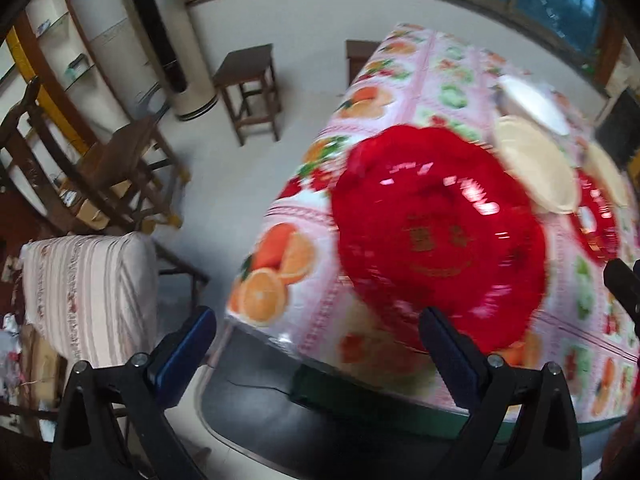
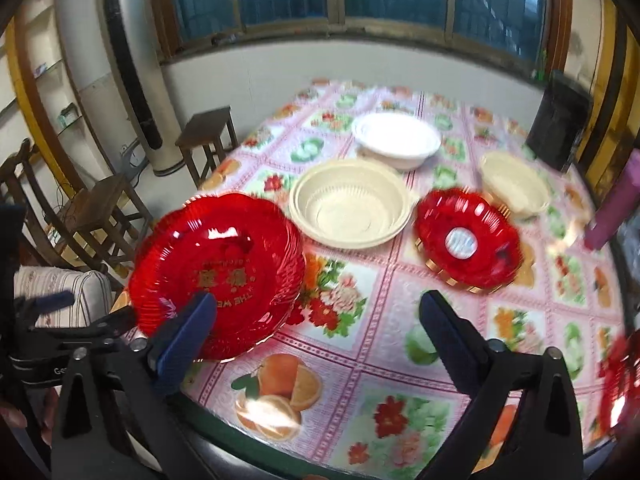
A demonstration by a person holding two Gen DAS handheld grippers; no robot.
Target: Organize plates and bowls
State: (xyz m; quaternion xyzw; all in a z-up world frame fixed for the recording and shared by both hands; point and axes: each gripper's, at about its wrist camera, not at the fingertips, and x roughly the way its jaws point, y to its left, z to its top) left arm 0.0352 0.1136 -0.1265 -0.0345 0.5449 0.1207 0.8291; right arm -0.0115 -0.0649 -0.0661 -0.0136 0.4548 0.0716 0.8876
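left gripper (image 1: 320,344): jaws wide apart, nothing between them. big red plate (image 1: 440,236) ahead of the right-hand finger (image 1: 448,344), rim overlapping the fingertip in view; contact not certain, motion blur. plate at the near left part of the table (image 1: 288,264), tilted up in the right wrist view, low edge near the table rim. whether held by anything cannot tell.

right gripper (image 2: 318,332): jaws wide apart, empty. same big red plate (image 2: 218,272) just behind the left-hand finger (image 2: 184,340), outside the gap, off to the left. left gripper (image 2: 64,332) visible at far left, beside that plate.

between the right jaws, further off: small red plate (image 2: 466,240), flat on the fruit-print tablecloth (image 2: 400,304), white sticker at centre. cream bowl (image 2: 350,204) beyond the big plate, near it. white bowl (image 2: 396,140) further back. second cream bowl (image 2: 516,182) to the right, close behind the small red plate. red blur at right edge (image 2: 620,376), unidentifiable.

off table: wooden stool (image 2: 208,136), standing air conditioner (image 2: 136,72), dark box (image 2: 558,120) at far right.
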